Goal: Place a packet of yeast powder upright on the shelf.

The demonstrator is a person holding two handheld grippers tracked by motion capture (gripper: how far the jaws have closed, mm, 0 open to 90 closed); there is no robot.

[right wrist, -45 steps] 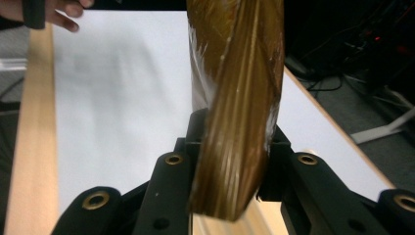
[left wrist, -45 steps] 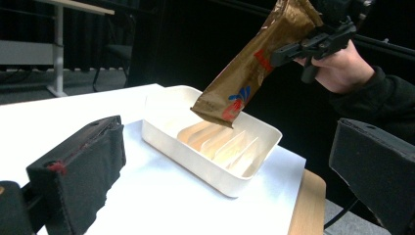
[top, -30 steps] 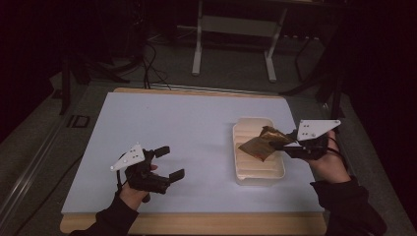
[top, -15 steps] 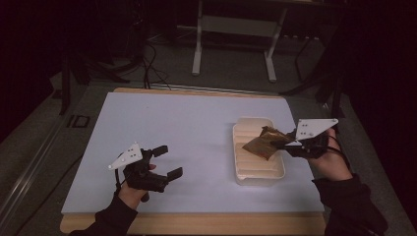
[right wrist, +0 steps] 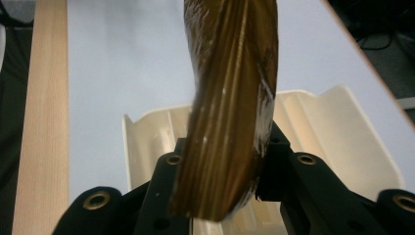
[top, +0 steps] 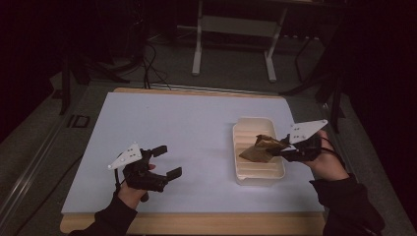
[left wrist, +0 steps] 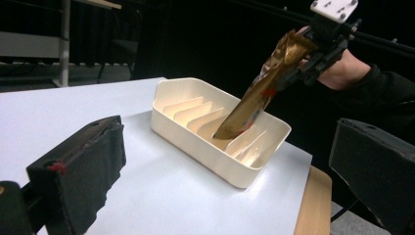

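We hold a brown packet [top: 259, 149] pinched in the right tongs [top: 284, 150], its lower end already down inside the tray [top: 246, 129], which stands on the right part of the surface [top: 187, 123]. In the left tongs' view the packet [left wrist: 264, 88] slants from the right tongs [left wrist: 306, 61] down to the tray [left wrist: 195, 132], with its tip resting between two of the low ribs on the floor. The step in hand looks like standing the packet in one of the ribbed slots.

To do it well, we judge that the packet should be tipped nearer upright before we let go, so that its bottom edge settles along a single slot and does not bridge two ribs. The foil is soft and twisted where we grip it, as the right tongs' view shows [right wrist: 230, 107], so a gentle downward feed suits it better than a push, which could buckle it. The tray is light and free on the surface; a sideways drag might shift it, so we keep the motion along the packet's own length and release only once it leans on a rib.

The right hand [top: 327, 160] hangs just off the tray's right rim, raised, with the tongs pointing leftward and somewhat down. The left hand [top: 133, 189] rests low at the near left, well apart from the tray, its tongs [top: 167, 160] spread and holding nothing, facing toward the tray.
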